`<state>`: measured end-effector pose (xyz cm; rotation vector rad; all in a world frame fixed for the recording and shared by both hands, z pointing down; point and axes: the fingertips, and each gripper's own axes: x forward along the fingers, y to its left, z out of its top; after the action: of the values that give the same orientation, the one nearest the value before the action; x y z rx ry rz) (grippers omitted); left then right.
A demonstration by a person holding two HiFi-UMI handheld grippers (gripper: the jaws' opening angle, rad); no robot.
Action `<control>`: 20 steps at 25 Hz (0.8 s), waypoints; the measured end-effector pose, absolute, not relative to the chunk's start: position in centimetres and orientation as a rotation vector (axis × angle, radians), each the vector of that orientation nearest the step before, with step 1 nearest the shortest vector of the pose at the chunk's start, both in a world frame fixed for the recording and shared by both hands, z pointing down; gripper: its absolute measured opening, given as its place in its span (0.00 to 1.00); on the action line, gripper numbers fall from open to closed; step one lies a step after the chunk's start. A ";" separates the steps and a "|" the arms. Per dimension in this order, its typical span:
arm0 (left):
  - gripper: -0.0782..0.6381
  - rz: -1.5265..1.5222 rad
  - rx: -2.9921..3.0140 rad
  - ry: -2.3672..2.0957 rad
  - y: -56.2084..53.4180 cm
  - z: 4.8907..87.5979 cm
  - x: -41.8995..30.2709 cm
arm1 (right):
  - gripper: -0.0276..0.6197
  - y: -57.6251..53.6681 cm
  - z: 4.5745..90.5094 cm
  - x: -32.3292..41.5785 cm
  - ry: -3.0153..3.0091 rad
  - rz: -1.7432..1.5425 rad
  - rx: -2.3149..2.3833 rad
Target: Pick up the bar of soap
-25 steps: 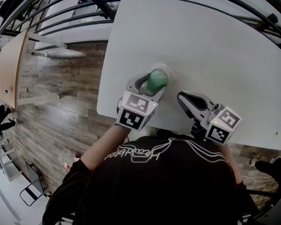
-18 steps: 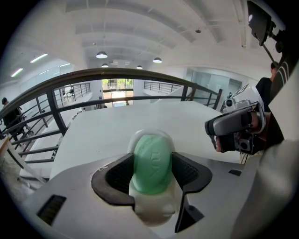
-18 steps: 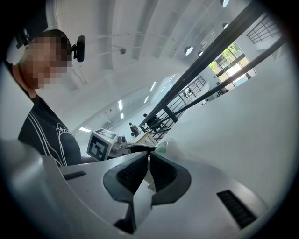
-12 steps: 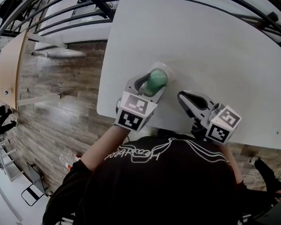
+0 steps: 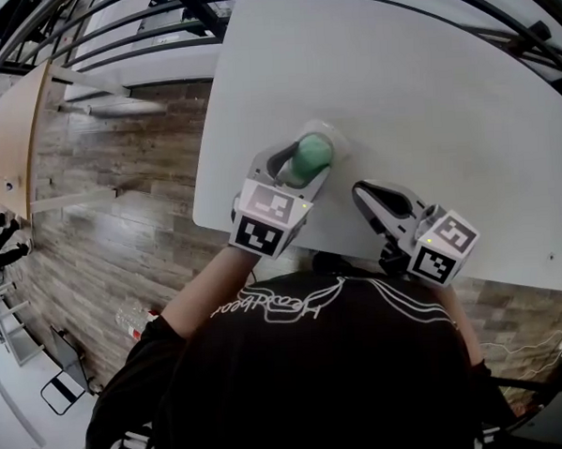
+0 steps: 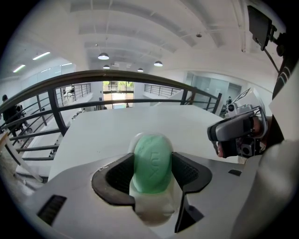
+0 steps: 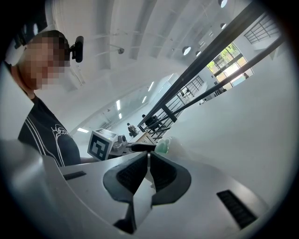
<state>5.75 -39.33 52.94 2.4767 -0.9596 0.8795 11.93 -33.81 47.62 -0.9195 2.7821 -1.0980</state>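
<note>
Soap: green bar of soap near the bench's near-left edge, long axis along the jaws, pointing far.
Left gripper: jaws clamped on the soap's sides.
Right gripper: jaws together, empty.

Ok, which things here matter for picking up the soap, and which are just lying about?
Job: green bar of soap; clear soap dish under it; left gripper, closed on the soap; white table.
Lying about: right gripper, shut and empty; black railing; wooden desk.
</note>
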 end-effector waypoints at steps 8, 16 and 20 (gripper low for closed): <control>0.47 0.743 2.531 -0.998 -37.8 49.9 4.8 | 0.07 -30.6 45.4 10.7 2.797 -1.036 -0.979; 0.47 0.545 2.611 -0.987 -36.9 45.3 4.6 | 0.07 -29.0 43.3 9.6 2.816 -0.982 -0.995; 0.47 0.423 2.626 -0.939 -34.9 42.7 4.8 | 0.07 -28.0 42.1 9.2 2.831 -0.932 -0.999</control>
<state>4.84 -34.90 42.69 2.6258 -0.9386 0.4234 9.23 -28.02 42.06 -0.9991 2.8307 -0.9325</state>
